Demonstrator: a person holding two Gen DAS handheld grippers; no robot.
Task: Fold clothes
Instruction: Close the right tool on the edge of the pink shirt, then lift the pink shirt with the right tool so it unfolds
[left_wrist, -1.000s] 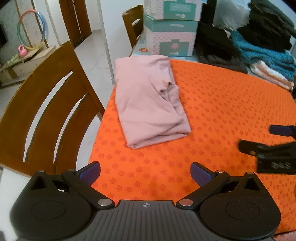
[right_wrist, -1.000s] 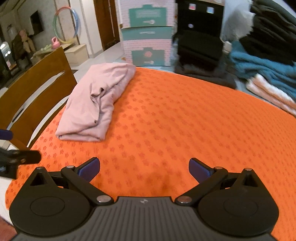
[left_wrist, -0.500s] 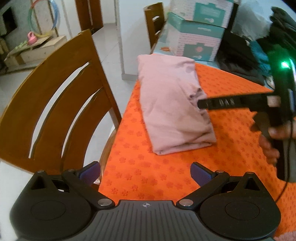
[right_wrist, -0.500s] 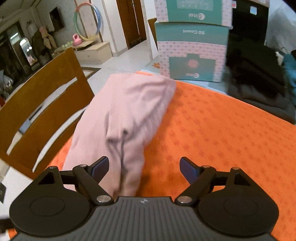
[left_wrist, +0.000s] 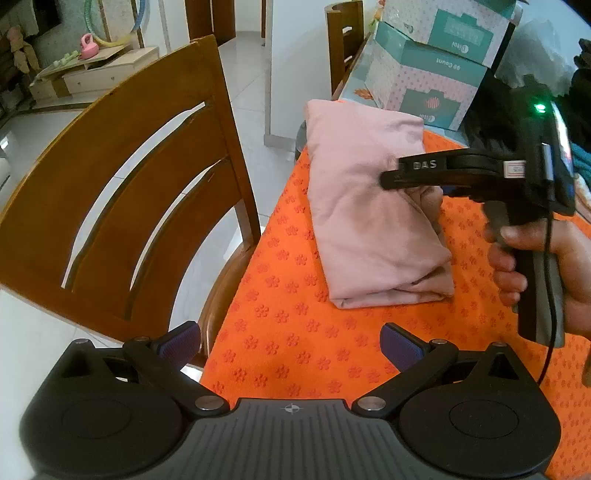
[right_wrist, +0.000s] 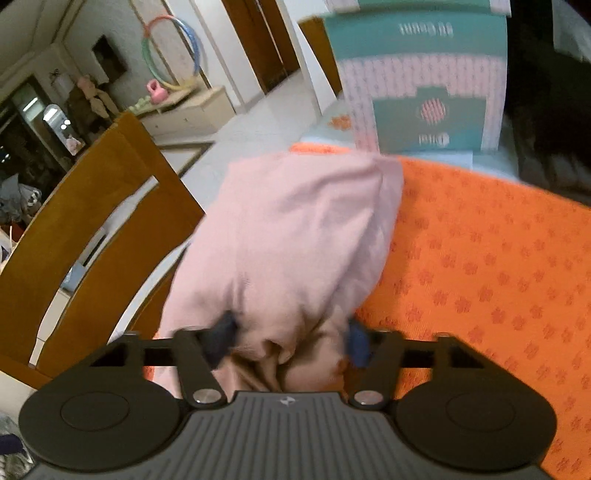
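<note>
A folded pink garment (left_wrist: 365, 221) lies on the orange mat (left_wrist: 295, 332) near the table's left edge. In the left wrist view my right gripper (left_wrist: 406, 181), held by a hand (left_wrist: 535, 258), reaches onto the garment's right side from the right. In the right wrist view my right gripper (right_wrist: 290, 338) has its jaws closing, and a bunched fold of the pink garment (right_wrist: 295, 240) sits between the blue pads (right_wrist: 221, 332), which press into it. My left gripper (left_wrist: 291, 339) stands open above the mat, short of the garment's near end, with nothing between its fingers.
A wooden chair (left_wrist: 122, 206) stands against the table's left edge. Pink and teal boxes (left_wrist: 424, 81) are stacked at the back, with dark clothes (right_wrist: 546, 129) to their right. Another chair (left_wrist: 341, 40) stands at the far end.
My right gripper swept left across the mat to the pink garment and narrowed its jaws around a fold. The left gripper shifted slightly towards the chair and stayed open.
</note>
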